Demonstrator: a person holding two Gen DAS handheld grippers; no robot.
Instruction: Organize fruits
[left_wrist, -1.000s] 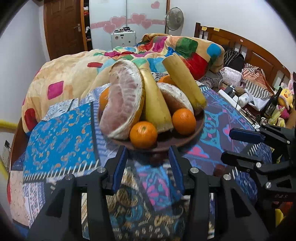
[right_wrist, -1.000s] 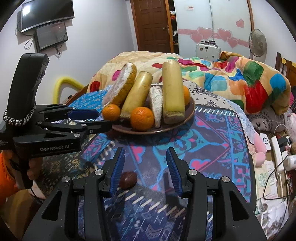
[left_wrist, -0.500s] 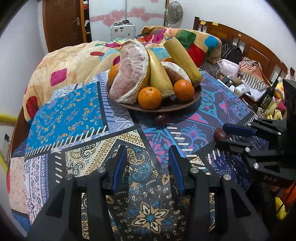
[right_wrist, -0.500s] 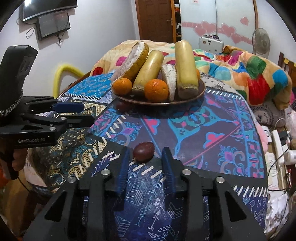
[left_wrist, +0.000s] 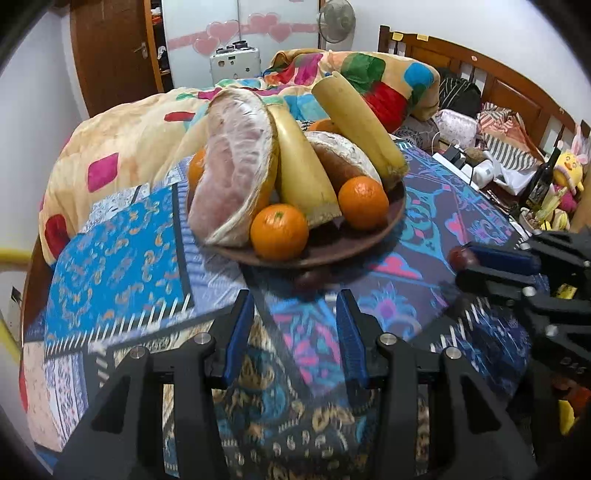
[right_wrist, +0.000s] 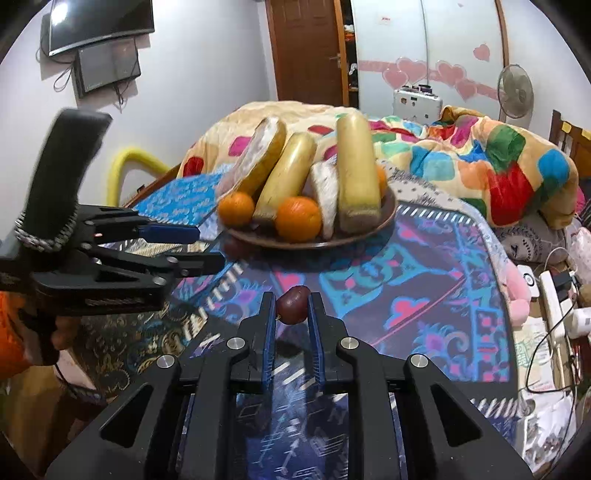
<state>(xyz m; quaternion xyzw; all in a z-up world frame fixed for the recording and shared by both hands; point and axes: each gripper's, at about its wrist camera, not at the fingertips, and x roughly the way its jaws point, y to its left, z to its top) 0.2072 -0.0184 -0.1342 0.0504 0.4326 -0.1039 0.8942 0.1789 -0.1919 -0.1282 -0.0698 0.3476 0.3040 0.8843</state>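
Two claws — the right claw (right_wrist: 292, 306) is clamped on a small dark fruit (right_wrist: 293, 303), the plate (right_wrist: 384, 218) straight ahead; the left claw (left_wrist: 293, 325) stands apart.

left gripper (left_wrist: 294, 325) spread, right gripper (right_wrist: 292, 314) clamped

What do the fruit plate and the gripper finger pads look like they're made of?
Plate: probably wood or brown-glazed ceramic; matte dark brown, no grain visible, so either is possible. Pads: likely rubber or soft plastic; blue, ribbed strips set on black, hard-looking plastic fingers with metal screws.
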